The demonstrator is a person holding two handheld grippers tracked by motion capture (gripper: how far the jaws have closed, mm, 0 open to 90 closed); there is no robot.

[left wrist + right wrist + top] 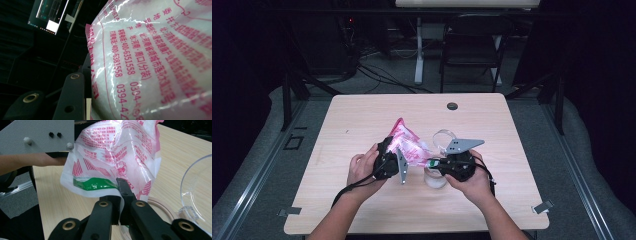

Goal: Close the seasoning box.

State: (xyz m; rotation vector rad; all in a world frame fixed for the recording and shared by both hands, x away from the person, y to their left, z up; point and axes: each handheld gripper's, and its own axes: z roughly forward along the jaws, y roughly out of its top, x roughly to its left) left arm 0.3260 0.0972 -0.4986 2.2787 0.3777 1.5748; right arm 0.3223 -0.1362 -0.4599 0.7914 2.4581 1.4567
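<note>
A pink-printed plastic bag (408,145) hangs above the tabletop (362,120) between both tongs: right tongs (120,195) clamped on its lower edge, left tongs (393,159) gripping its side.

At the top centre of your high view, a black chair (473,42) stands beyond the wooden surface (362,115), beside a white post (418,50).
</note>
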